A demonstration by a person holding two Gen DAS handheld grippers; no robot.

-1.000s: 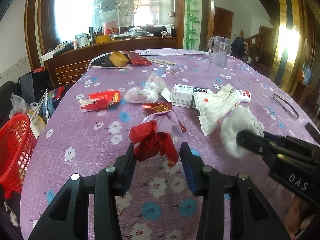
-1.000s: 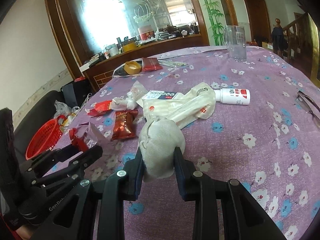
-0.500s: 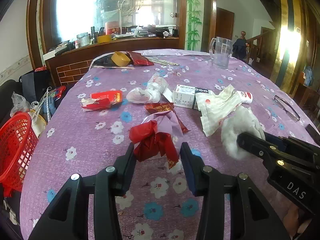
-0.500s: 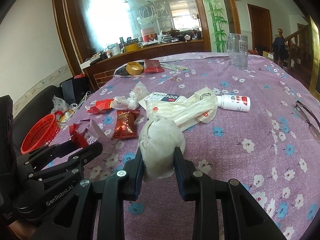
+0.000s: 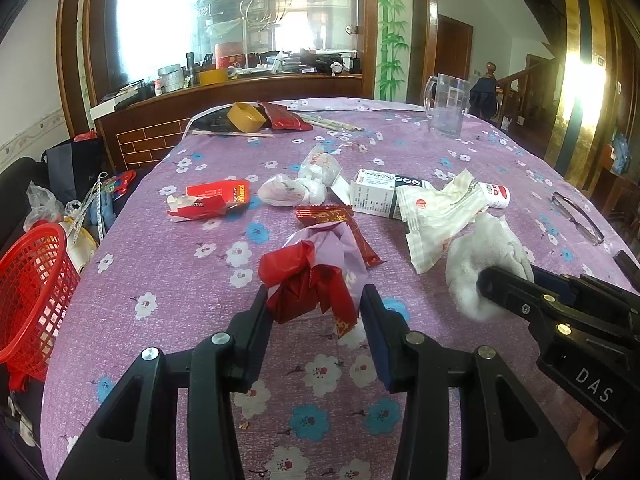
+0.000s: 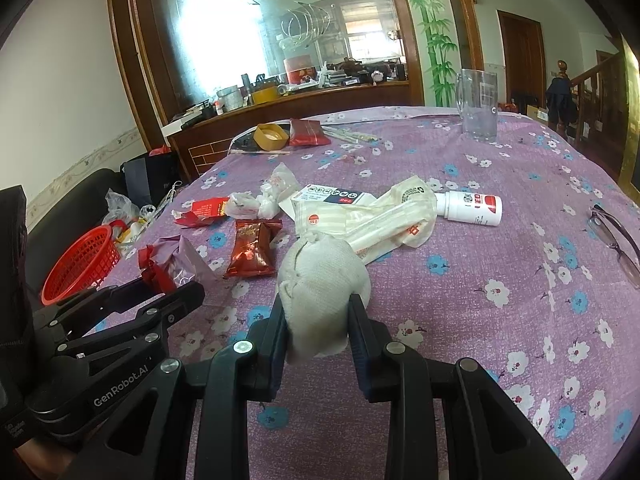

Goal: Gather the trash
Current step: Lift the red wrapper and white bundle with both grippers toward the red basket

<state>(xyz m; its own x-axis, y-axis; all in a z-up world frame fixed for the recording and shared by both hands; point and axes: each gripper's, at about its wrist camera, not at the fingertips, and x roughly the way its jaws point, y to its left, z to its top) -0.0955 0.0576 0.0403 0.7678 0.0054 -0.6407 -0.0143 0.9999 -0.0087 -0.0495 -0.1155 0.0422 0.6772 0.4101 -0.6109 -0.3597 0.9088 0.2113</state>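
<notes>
tilting down over the table, left hand-held gripper (image 5: 314, 306) apparently pinches a red wrapper (image 5: 308, 284); right hand-held gripper (image 6: 318, 316) clamps a white wad (image 6: 320, 280).

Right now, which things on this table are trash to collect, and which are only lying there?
Trash:
crumpled white tissue wad, in right gripper
red and lilac plastic wrapper, in left gripper
dark red foil snack packet
red mesh basket

Lying about:
clear glass mug
white pill bottle
folded eyeglasses
</notes>
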